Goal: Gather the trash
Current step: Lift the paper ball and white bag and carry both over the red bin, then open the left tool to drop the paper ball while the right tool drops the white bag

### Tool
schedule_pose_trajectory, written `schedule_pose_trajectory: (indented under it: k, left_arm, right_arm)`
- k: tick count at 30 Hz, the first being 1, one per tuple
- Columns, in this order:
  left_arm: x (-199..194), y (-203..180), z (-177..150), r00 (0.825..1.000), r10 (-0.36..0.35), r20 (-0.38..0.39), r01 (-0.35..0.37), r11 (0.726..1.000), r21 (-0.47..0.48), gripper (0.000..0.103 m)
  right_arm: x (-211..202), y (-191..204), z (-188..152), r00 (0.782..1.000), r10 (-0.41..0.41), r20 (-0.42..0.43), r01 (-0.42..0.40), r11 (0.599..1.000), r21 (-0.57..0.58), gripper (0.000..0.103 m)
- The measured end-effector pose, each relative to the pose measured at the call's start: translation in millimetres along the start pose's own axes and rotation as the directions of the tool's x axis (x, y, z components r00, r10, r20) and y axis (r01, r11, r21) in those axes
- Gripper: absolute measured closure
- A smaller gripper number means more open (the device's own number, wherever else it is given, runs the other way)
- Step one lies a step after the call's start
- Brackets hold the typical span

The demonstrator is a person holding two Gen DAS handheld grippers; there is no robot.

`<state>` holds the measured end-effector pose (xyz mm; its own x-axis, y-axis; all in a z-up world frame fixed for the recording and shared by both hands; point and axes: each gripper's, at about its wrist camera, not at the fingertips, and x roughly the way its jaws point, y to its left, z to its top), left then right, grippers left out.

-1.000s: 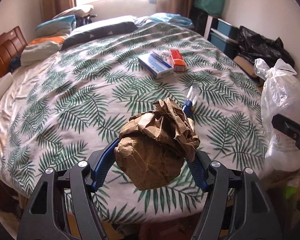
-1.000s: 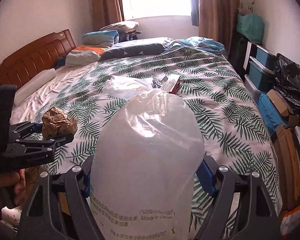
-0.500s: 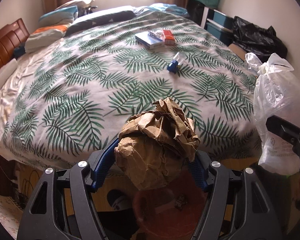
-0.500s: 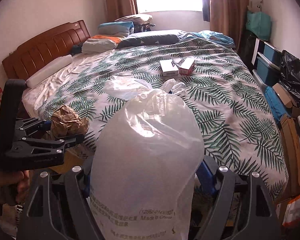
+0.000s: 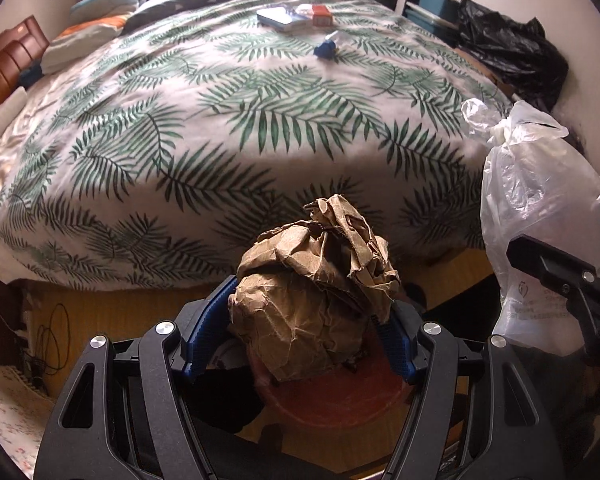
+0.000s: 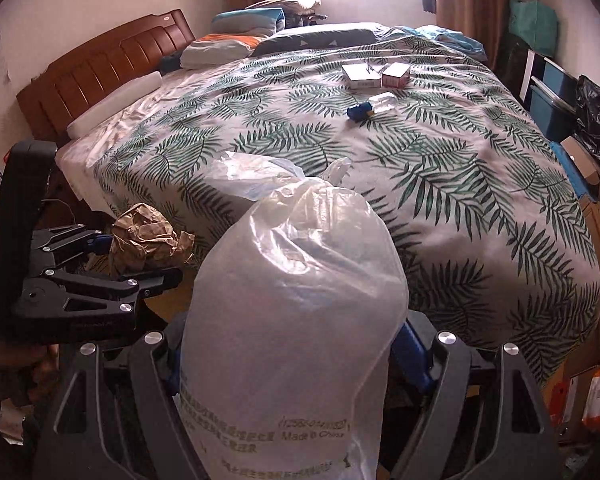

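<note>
The left gripper [image 5: 300, 328] held a crumpled brown paper wad [image 5: 316, 296] between its blue pads, above a reddish bin [image 5: 332, 400] on the floor at the foot of the bed. The right gripper [image 6: 296, 360] clasped a translucent plastic bag [image 6: 296, 320], beside the wad. Farther off, on the palm-leaf bedspread [image 6: 440, 184], lay a blue-capped bottle [image 6: 374, 106], a white box [image 6: 360, 76] and a red-and-white box [image 6: 396, 75].
</note>
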<state>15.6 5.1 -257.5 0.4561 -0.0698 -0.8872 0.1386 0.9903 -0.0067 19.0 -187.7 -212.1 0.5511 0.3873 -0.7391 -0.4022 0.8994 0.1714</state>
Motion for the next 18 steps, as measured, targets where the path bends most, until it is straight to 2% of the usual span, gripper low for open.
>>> schedule_pose_trajectory:
  k: [6, 14, 18]
  left_arm:
    - [38.9, -5.3, -30.4, 0.993, -0.027, -0.113, 0.028, 1.000, 0.009, 0.035]
    - [98.2, -11.4, -60.9, 0.965, -0.037, -0.258, 0.046, 0.999, 0.027, 0.035]
    - [122.8, -11.8, -71.3, 0.945, -0.048, -0.325, 0.059, 0.998, 0.026, 0.035]
  right_arm:
    - [27.8, 2.4, -28.0, 0.997, 0.009, -0.073, -0.009, 1.000, -0.004, 0.025]
    - [65.7, 6.4, -58.2, 0.985, 0.014, -0.169, -0.017, 1.000, -0.018, 0.025]
    - [80.3, 5.6, -70.6, 0.976, 0.017, -0.215, -0.021, 1.000, -0.015, 0.025]
